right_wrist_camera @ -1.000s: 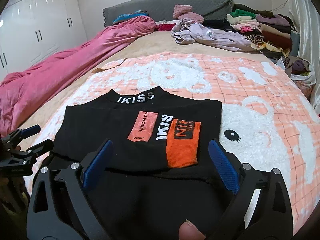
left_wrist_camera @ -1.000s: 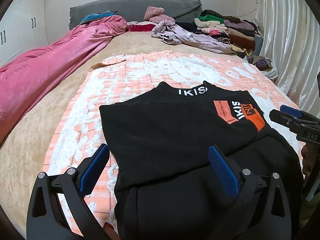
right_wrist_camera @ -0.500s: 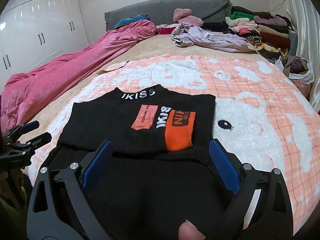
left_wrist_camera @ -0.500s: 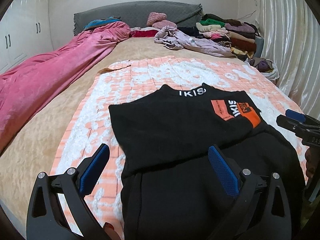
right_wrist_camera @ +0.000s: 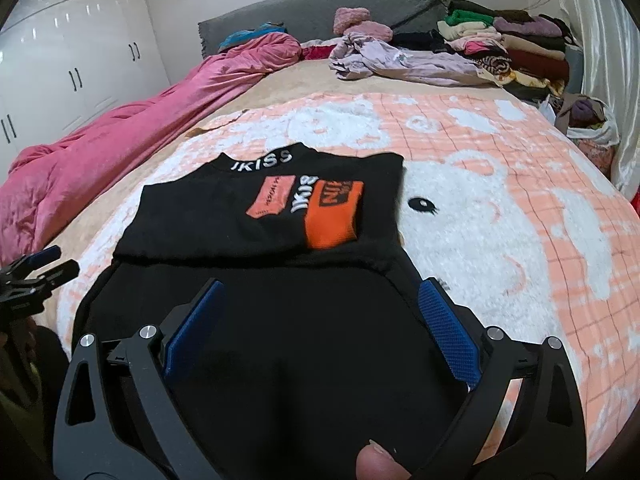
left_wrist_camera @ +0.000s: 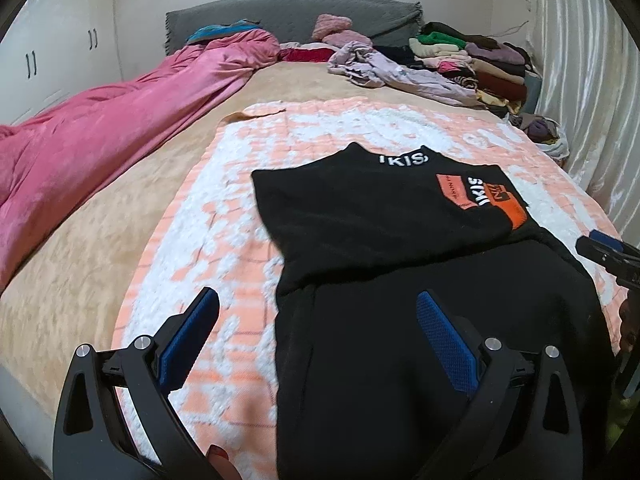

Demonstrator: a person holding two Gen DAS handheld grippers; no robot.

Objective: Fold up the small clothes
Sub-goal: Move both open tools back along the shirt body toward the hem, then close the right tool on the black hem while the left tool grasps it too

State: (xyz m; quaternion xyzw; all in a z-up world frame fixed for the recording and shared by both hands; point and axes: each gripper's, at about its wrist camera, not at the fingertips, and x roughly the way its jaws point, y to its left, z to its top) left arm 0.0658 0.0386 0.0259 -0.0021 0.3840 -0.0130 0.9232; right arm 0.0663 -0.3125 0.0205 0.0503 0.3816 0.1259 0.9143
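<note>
A black top [left_wrist_camera: 380, 220] with white lettering and orange patches lies partly folded on the peach-and-white blanket [left_wrist_camera: 224, 208]. It also shows in the right wrist view [right_wrist_camera: 256, 216]. My left gripper [left_wrist_camera: 318, 320] is open and empty, held above the garment's near left edge. My right gripper [right_wrist_camera: 322, 304] is open and empty above the garment's near part. The right gripper shows at the right edge of the left wrist view [left_wrist_camera: 608, 256]. The left gripper shows at the left edge of the right wrist view [right_wrist_camera: 36, 272].
A pink duvet [left_wrist_camera: 100, 140] lies along the left of the bed. A lilac garment [right_wrist_camera: 404, 60] and a stack of folded clothes [right_wrist_camera: 516, 44] lie at the far right by the grey headboard [right_wrist_camera: 320, 8]. White wardrobes [right_wrist_camera: 72, 56] stand at the left, a curtain [left_wrist_camera: 592, 92] at the right.
Both grippers have drawn back toward me and a little higher, so the garment looks farther off. Both stay open and empty. The garment has not changed shape.
</note>
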